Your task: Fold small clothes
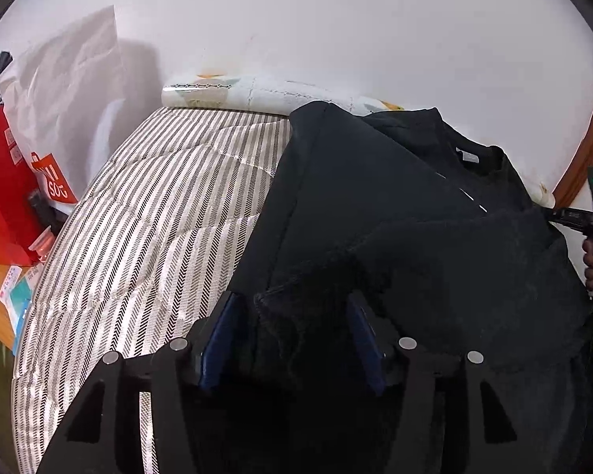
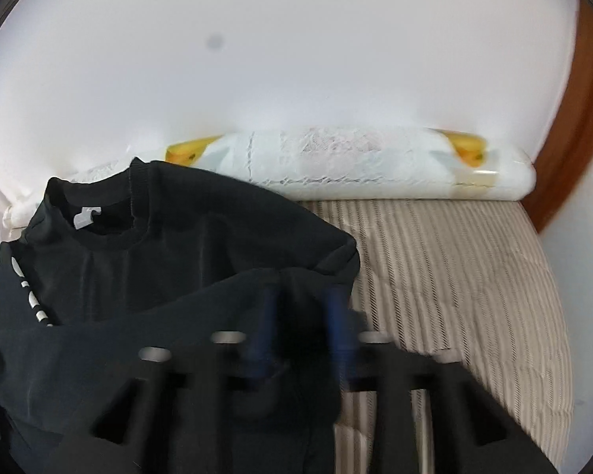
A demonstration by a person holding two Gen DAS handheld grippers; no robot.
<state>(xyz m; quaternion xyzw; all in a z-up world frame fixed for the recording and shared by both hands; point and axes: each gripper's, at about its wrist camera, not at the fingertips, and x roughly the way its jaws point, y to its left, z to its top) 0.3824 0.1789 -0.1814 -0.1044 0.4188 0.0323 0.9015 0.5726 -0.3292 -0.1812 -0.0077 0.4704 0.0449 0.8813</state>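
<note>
**One black shirt lying on the striped bed**

You are working one black crew-neck fabric shirt (image 1: 375,205) spread over the grey-and-white striped mattress (image 1: 158,217). Your left hand-held gripper (image 1: 296,308) is standing spread, with a fold of the shirt between its two blue fingers. Your right hand-held gripper (image 2: 302,308) is blurred; I cannot tell its grip. One white rolled pillow (image 2: 375,170) is lying along the wall.
</note>
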